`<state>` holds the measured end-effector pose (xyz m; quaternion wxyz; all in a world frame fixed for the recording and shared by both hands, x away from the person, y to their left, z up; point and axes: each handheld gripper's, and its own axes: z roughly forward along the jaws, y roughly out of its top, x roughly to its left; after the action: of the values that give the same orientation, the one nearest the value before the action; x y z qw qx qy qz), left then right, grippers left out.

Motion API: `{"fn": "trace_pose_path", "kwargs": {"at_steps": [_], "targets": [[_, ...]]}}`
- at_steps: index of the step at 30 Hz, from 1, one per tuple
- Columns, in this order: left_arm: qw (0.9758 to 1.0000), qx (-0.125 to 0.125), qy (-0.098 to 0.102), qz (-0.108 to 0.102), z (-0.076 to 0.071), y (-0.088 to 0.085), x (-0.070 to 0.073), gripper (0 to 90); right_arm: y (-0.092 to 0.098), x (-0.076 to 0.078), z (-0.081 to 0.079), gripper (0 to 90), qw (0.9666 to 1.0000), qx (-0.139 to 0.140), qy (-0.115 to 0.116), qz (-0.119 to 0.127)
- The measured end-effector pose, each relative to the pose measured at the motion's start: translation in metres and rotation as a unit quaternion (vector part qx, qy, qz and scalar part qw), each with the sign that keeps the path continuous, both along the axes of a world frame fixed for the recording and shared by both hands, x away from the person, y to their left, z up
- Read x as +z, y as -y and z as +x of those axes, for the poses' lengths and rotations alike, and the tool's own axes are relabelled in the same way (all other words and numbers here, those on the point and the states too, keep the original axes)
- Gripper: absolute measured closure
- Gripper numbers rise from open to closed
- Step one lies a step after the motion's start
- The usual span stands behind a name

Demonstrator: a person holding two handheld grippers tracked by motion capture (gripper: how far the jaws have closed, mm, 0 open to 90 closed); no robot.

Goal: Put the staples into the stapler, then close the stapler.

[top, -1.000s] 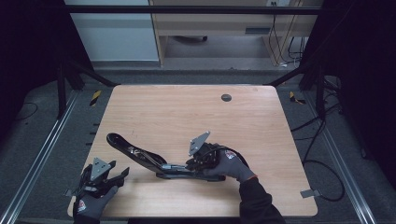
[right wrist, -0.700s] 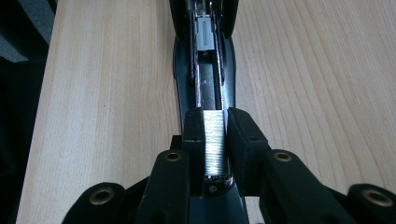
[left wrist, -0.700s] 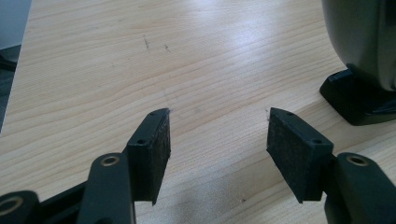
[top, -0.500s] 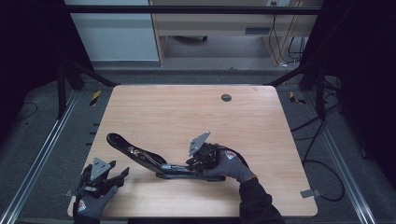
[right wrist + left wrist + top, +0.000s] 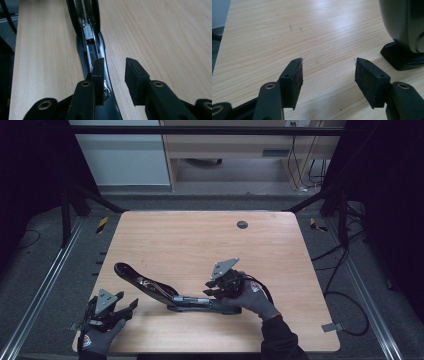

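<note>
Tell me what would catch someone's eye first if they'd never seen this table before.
Most striking is the long black stapler, swung wide open and lying across the near half of the wooden table. The right gripper sits at its near end; its jaws have just been opening and stand apart over the stapler's base, not pressing on it. The left gripper rests open at the near left corner, holding nothing.

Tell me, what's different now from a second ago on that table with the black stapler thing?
Very little. The right tongs, down at the near end of the opened black stapler, have just been opening; in the right gripper view one pad lies over its base and nothing is pinched. The stapler lies where it was on the table, and the left tongs stay open and empty near the table's front left corner.
</note>
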<state>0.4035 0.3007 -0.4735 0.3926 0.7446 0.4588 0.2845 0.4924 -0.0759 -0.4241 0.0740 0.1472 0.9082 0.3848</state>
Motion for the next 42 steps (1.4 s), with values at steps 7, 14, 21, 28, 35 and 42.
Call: {"fn": "trace_pose_path", "kwargs": {"at_steps": [7,14,21,28,35,42], "targets": [[0.9999,-0.009,0.012,-0.008,-0.002,0.000,0.003,38.1,0.012,0.006,-0.009,58.9,0.9982,-0.057,0.002,0.020],[0.9993,-0.018,0.025,-0.021,-0.005,0.000,0.007,36.3,0.030,0.007,-0.023,54.7,0.9919,-0.122,0.018,0.031],[0.9987,-0.020,0.036,-0.030,-0.007,0.001,0.010,34.4,0.056,0.003,-0.034,49.2,0.9754,-0.212,0.037,0.046],[0.9985,-0.022,0.040,-0.031,-0.009,0.004,0.012,33.0,0.076,-0.003,-0.046,46.0,0.9665,-0.243,0.053,0.064],[0.9978,-0.025,0.046,-0.041,-0.010,0.003,0.015,31.9,0.090,-0.007,-0.058,46.2,0.9562,-0.278,0.043,0.081],[0.9972,-0.025,0.053,-0.045,-0.013,0.005,0.018,30.6,0.099,-0.016,-0.066,47.3,0.9508,-0.296,0.032,0.087]]}}
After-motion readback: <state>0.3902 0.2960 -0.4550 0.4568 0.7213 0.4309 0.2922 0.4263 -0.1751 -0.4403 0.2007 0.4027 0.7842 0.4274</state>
